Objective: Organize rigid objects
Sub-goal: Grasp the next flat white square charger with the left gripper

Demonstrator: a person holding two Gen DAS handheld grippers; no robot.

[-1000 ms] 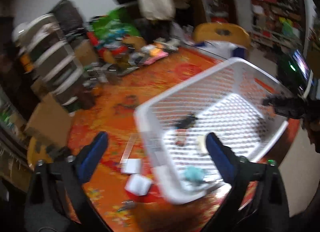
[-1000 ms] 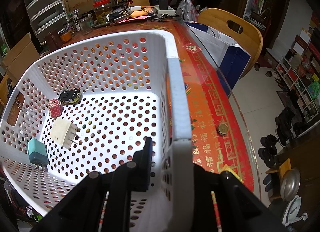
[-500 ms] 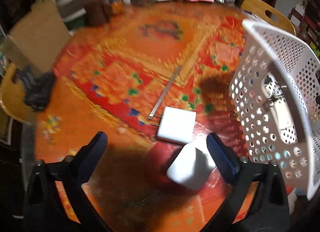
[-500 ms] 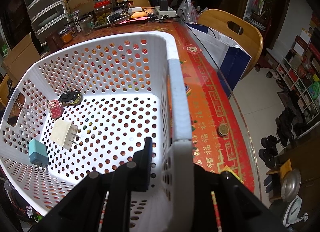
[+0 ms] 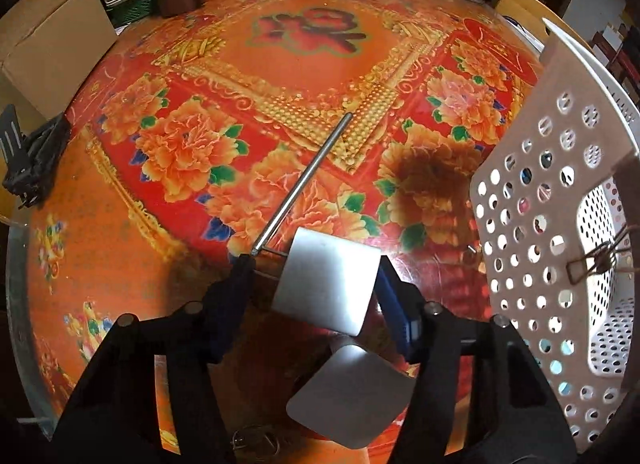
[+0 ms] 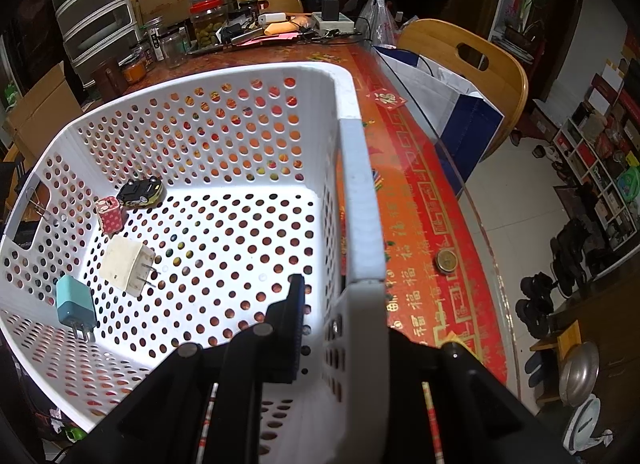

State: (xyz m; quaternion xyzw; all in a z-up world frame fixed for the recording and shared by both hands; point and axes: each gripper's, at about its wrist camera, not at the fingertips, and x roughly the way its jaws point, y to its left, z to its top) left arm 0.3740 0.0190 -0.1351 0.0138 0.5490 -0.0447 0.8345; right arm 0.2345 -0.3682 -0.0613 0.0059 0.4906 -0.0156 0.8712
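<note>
Gold Chinese characters edge the red tablecloth (image 6: 420, 224) as the right gripper (image 6: 340, 328) clamps the white perforated basket (image 6: 362, 200) holding chargers, while the left gripper (image 5: 312, 276), jaws just closing, straddles a white square charger (image 5: 326, 284).

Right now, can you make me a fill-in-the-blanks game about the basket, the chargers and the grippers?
1. The right gripper is clamped on the rim of the white ____.
2. The toy car lies ____ the basket.
3. The left gripper has a white ____ between its fingers.
4. A thin metal ____ lies on the flowery table.

Missing words: basket; inside; charger; rod
</note>
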